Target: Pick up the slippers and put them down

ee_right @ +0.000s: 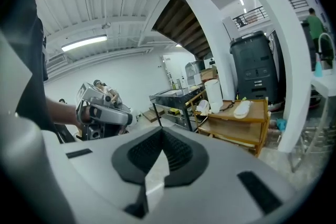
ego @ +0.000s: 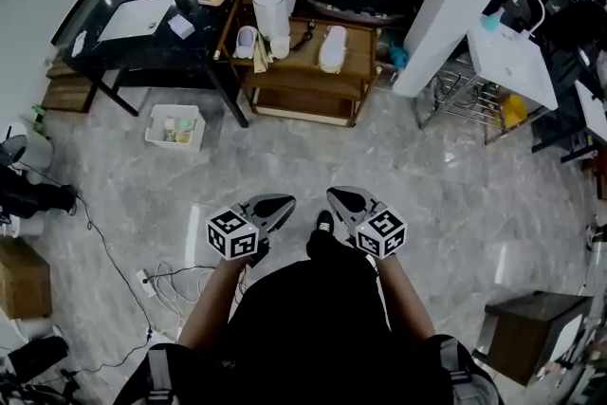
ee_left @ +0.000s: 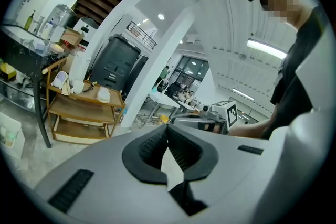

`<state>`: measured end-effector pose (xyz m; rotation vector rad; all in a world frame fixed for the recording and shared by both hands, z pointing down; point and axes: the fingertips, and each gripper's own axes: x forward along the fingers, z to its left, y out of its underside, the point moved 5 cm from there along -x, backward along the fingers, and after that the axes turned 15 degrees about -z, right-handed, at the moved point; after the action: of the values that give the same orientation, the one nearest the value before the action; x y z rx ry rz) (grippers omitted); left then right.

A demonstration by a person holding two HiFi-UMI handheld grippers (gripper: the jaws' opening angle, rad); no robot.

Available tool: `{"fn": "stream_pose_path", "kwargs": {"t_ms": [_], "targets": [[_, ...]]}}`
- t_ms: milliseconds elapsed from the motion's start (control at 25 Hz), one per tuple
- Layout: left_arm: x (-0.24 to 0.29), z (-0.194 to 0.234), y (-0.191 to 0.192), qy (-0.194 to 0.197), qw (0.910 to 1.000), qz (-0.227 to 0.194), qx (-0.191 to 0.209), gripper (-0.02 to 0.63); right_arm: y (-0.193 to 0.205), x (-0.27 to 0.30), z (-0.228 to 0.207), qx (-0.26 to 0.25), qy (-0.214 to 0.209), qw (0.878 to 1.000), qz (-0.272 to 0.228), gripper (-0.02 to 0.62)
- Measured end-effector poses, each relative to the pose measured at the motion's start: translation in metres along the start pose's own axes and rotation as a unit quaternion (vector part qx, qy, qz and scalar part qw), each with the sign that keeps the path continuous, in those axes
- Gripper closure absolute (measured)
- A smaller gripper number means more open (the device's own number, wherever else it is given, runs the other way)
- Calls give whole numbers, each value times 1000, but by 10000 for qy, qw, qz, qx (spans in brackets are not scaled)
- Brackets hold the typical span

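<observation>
Two pale slippers lie on the top shelf of a low wooden cart (ego: pixel 356 62) across the room: a white slipper (ego: pixel 332 47) to the right and a second slipper (ego: pixel 247 41) to the left, beside a white cylinder (ego: pixel 270 9). The white slipper (ee_left: pixel 104 94) (ee_right: pixel 242 108) shows small and far off in both gripper views. My left gripper (ego: pixel 277 204) (ee_left: pixel 168 131) and right gripper (ego: pixel 341 197) (ee_right: pixel 161 134) are held side by side close to my body, far from the cart. Both are shut, with nothing between the jaws.
A black table (ego: pixel 142 33) stands left of the cart, with a white bin (ego: pixel 175 126) on the floor in front of it. A white pillar (ego: pixel 455 5) and a wire rack (ego: pixel 469 95) are to the right. Cables (ego: pixel 161 280) lie at the left, a wooden stool (ego: pixel 531 327) at the lower right.
</observation>
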<state>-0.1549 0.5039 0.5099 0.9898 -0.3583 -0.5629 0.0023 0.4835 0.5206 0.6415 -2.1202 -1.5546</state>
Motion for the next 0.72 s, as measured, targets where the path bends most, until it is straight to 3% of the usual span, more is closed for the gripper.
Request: {"fn": "stream_pose_path", "kwargs": {"t_ms": [720], "targets": [[97, 63, -49, -722, 9961, -504, -57, 594, -29, 46, -103, 18, -819, 9957, 442, 588]]}}
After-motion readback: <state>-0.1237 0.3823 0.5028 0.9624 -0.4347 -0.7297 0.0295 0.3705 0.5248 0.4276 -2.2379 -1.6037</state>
